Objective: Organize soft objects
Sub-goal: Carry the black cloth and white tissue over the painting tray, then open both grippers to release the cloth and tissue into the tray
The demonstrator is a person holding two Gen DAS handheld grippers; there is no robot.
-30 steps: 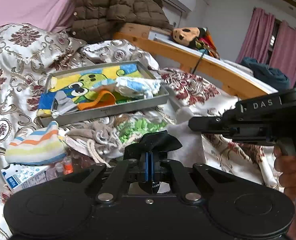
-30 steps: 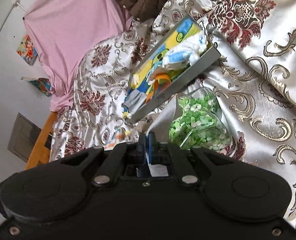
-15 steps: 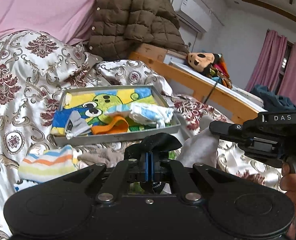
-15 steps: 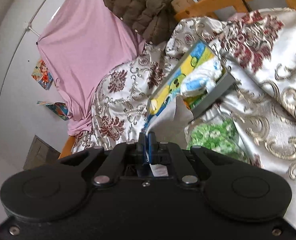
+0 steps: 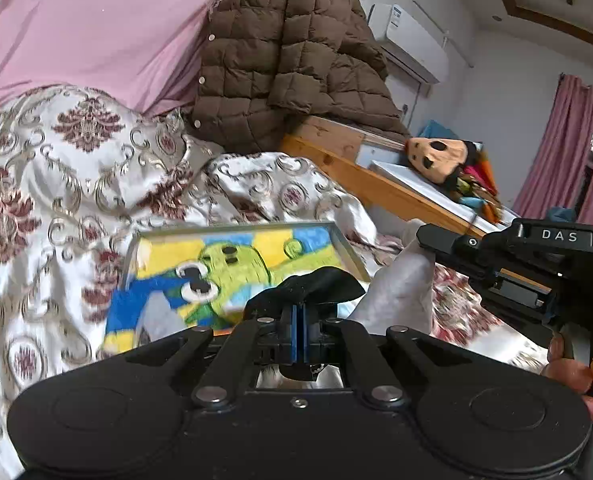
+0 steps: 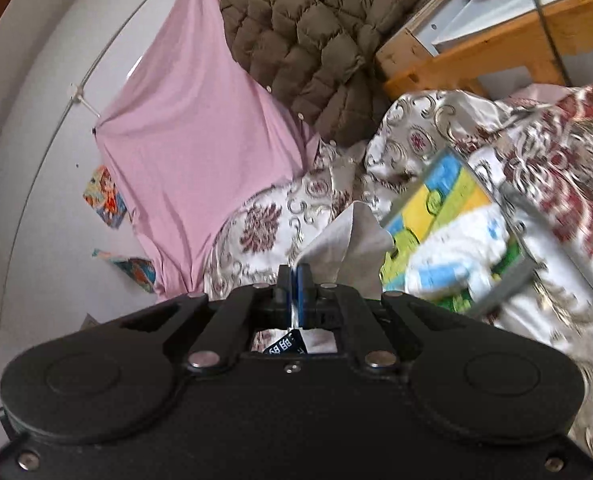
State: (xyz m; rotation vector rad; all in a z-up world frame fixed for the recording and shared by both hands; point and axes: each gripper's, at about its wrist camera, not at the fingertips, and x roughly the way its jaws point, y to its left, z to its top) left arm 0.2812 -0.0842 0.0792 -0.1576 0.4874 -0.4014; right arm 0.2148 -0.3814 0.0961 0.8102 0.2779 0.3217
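Satin bedding [image 5: 76,184] with maroon medallions fills the room's bed, rumpled under everything, with a pink sheet [image 6: 184,140] hung on the wall behind and a brown quilted jacket [image 5: 288,64] draped over the wooden headboard [image 5: 380,188].

Starting at the left gripper [image 5: 298,330]: its blue pads are pressed together on a black cloth [image 5: 320,286], whose loose end bunches above the jaws. Pinched at one spot like that, it hangs free of the bed, which I judge suits carrying it rather than spreading it.

The right gripper [image 6: 295,292] is likewise clamped, on a pale grey cloth [image 6: 352,240] that stands up from the jaws in a folded peak. In the left view that same cloth [image 5: 400,288] dangles from the right tool's tip, just beside the black one, so both pieces are lifted near each other in front of the tray.

Beyond them sits the grey metal tray [image 5: 348,248], tilted on the bedding and lined with a cartoon-print towel [image 5: 232,264]. A white and blue bundle [image 6: 456,256] already lies in it. The tray reads as the collection place, so both held cloths are probably bound there.

Farther off, a plush toy [image 5: 440,156] rests on the headboard ledge near pink curtains [image 5: 568,152].
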